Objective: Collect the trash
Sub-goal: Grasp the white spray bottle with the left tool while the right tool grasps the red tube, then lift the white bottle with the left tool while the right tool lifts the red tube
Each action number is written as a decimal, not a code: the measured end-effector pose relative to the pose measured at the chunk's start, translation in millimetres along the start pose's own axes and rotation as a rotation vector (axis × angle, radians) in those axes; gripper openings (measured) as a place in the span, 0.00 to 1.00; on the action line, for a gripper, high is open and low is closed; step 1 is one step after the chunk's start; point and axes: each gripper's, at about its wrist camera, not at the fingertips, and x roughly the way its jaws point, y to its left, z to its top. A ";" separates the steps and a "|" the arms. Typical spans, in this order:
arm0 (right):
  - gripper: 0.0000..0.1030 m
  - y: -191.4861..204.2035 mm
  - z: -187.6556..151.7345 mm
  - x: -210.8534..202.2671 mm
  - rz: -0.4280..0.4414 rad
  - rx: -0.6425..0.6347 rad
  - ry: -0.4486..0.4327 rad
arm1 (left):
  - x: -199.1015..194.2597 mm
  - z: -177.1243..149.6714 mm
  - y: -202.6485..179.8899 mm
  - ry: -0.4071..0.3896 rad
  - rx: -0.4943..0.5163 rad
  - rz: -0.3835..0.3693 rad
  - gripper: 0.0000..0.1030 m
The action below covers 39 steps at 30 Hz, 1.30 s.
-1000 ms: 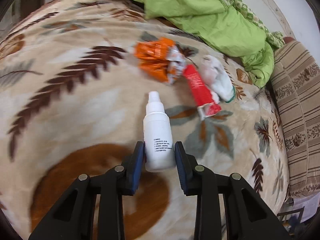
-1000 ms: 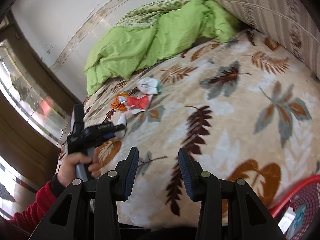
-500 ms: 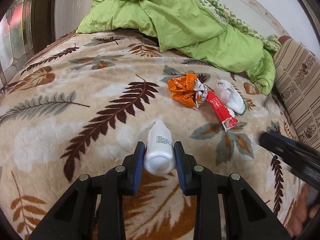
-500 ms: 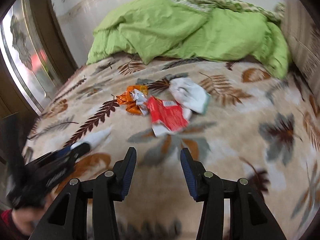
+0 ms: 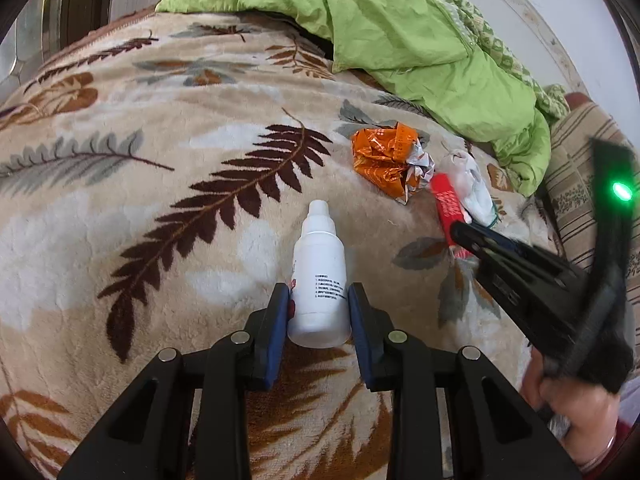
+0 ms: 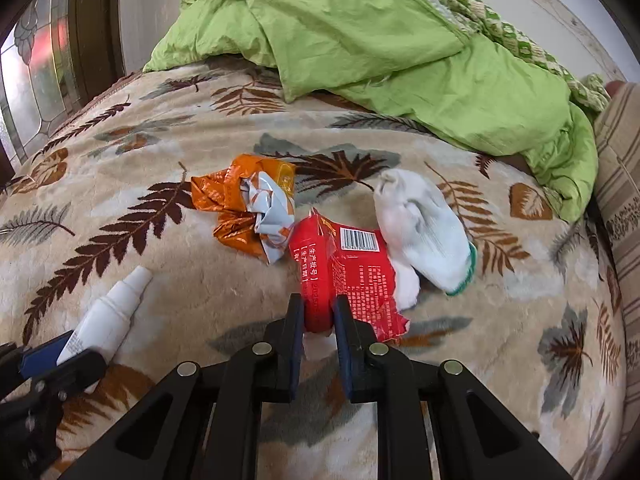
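The right tongs (image 6: 316,316) pinch the red wrapper's (image 6: 348,276) near end, its length running straight ahead toward mid-bed, while the left tongs (image 5: 319,312) clasp the white bottle (image 5: 319,276).

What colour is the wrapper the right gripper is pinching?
Red, with white print and a barcode; the wrapper shows best in the right wrist view.

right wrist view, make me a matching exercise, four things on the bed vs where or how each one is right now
Things:
1. white bottle
2. red wrapper
3. orange wrapper
4. white sock

States:
A. crumpled, touched by no hand-held gripper
B. pinched by the right hand-held gripper
C. lies partly under the red wrapper's right edge
D. held by the left hand-held gripper

Pairs: 1-D, 2-B, 3-A, 4-C
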 end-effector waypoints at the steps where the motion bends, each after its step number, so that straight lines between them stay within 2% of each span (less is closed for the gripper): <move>1: 0.14 -1.6 -3.5 -7.0 0.015 0.017 -0.012 | 1.2 0.2 1.0 0.003 -0.006 -0.002 0.28; 4: 0.13 -3.7 -14.1 -26.6 0.057 0.064 -0.035 | 4.1 0.5 -0.7 0.004 -0.007 0.005 0.28; 11: 0.13 -6.7 -57.7 -79.0 0.219 0.171 -0.107 | 17.1 7.6 -4.5 -0.011 0.012 0.047 0.28; 17: 0.13 -9.3 -78.9 -113.5 0.282 0.227 -0.169 | 20.9 8.2 -14.1 -0.054 0.070 0.106 0.28; 22: 0.13 -16.7 -89.5 -124.9 0.312 0.284 -0.191 | 4.4 -2.7 -21.5 -0.092 0.093 0.098 0.28; 31: 0.13 -37.9 -110.8 -128.6 0.409 0.433 -0.161 | -48.9 -33.8 -46.6 -0.199 0.182 0.087 0.28; 33: 0.13 -37.6 -115.6 -131.1 0.401 0.423 -0.154 | -62.7 -45.0 -48.0 -0.201 0.185 0.065 0.28; 39: 0.13 -11.7 -119.7 -128.0 0.303 0.219 -0.079 | -88.3 -61.3 -41.8 -0.234 0.195 0.077 0.28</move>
